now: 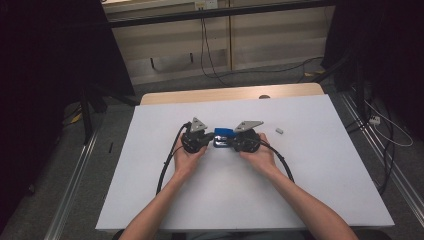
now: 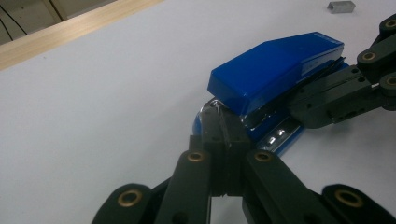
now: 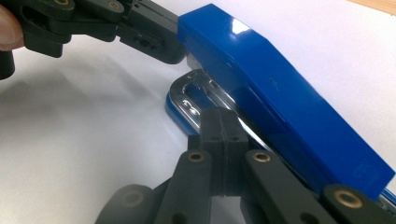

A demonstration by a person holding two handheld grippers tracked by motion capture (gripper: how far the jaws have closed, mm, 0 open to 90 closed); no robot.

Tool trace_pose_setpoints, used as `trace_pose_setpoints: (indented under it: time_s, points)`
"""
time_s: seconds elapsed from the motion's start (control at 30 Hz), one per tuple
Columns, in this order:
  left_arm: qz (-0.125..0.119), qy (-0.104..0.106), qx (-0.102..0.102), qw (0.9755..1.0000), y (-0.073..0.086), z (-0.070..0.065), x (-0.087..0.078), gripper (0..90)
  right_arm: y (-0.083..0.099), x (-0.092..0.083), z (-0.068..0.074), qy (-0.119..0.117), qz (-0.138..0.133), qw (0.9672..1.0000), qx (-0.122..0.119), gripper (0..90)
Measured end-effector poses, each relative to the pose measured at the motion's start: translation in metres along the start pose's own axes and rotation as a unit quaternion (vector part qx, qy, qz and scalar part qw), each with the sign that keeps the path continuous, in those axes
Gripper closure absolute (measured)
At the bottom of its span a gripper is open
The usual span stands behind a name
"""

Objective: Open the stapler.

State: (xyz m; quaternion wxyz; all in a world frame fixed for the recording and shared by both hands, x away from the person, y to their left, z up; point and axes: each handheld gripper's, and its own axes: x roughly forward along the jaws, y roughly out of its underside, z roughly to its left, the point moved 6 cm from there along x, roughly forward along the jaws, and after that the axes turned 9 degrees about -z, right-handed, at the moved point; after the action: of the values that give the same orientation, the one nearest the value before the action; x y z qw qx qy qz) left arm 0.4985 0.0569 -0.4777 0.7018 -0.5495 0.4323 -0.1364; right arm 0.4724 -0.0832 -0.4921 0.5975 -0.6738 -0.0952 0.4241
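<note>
Overhead, your left gripper (image 1: 209, 138) and right gripper (image 1: 235, 140) flank the blue stapler (image 1: 223, 135) at the table's (image 1: 320, 165) centre; a staple block (image 1: 279, 131) lies well apart to the right. Along the left gripper (image 2: 223, 133), the jaws are pressed together, tips touching the stapler (image 2: 275, 70) under its raised top. Along the right gripper (image 3: 223, 128), the jaws are likewise together against the metal channel (image 3: 205, 91). Keep both tips steady, and pry gently so the stapler (image 3: 289, 107) does not skid.

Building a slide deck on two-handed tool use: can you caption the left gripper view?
Shut left tongs meet the front end of a blue stapler on the white table; the right tongs reach in opposite.
</note>
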Motion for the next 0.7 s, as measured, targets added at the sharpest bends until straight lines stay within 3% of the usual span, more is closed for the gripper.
trace_pose_setpoints:
  time_s: [0.7]
  points:
    - [-0.007, -0.001, -0.004, 1.0, -0.0026, 0.0, 0.0002, 90.0, 0.0, 0.0001, 0.0005, 0.006, -0.002, 1.0, -0.005, 90.0]
